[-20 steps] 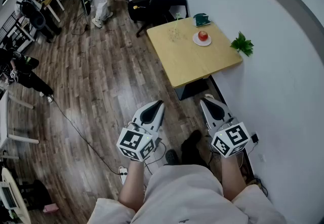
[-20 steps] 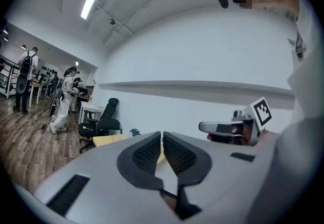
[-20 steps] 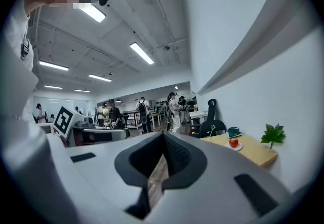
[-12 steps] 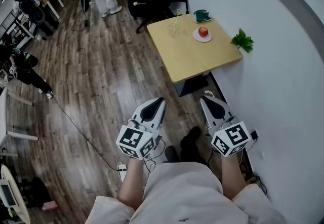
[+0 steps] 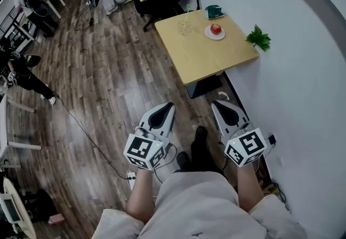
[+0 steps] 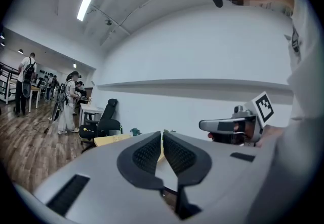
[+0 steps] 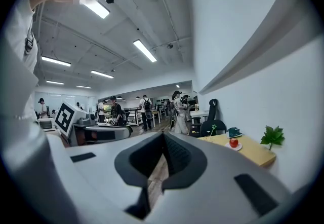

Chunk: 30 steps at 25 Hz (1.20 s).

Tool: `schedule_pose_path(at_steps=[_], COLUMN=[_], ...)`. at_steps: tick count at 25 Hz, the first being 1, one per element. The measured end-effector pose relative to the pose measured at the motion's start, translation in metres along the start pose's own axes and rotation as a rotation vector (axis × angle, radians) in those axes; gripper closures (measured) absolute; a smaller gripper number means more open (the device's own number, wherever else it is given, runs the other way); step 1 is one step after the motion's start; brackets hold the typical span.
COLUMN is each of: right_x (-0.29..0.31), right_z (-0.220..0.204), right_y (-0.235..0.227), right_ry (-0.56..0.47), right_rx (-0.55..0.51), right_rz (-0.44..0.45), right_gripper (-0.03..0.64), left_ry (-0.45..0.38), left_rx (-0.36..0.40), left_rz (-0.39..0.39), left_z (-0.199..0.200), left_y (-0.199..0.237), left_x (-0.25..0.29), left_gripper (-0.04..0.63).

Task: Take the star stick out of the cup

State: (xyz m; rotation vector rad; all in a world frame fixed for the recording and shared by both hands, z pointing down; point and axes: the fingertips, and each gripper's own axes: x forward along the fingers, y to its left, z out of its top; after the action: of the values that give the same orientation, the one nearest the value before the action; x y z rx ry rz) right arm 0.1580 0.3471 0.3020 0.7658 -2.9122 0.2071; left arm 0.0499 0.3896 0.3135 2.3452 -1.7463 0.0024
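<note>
The left gripper [image 5: 166, 107] and the right gripper [image 5: 216, 104] are each closed tight with nothing inside. The star stick [image 5: 187, 17] stands in a clear cup [image 5: 185, 28] at the far left of the tabletop [image 5: 208, 62], well away from both. The stick looks thin, light and easy to bend. I would pinch it softly just under the star and lift straight up, so the cup does not tip.

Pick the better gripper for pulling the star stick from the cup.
Right, probably: left gripper and right gripper are both shut, empty, far off; the table lies toward the right side, star stick clear in that gripper's view.
</note>
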Motion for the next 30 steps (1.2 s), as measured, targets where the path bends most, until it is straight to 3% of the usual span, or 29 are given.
schedule_pose_path(at_steps=[10, 19, 30], right_x=[0.03, 0.076, 0.116], right_z=[-0.006, 0.017, 0.03], right_y=[-0.038, -0.096, -0.164], right_ry=[0.011, -0.007, -0.013], right_rx=[0.011, 0.012, 0.034], right_rz=[0.018, 0.041, 0.071], right_gripper=[0.615, 0.568, 0.538], left_ry=[0.035, 0.039, 0.047], left_rx=[-0.011, 0.026, 0.042], left_rz=[0.021, -0.013, 0.003], left_z=[-0.005, 0.02, 0.039], left_y=[0.02, 0.037, 0.057], left_x=[0.04, 0.11, 0.183], left_gripper=[0.577, 0.575, 0.552])
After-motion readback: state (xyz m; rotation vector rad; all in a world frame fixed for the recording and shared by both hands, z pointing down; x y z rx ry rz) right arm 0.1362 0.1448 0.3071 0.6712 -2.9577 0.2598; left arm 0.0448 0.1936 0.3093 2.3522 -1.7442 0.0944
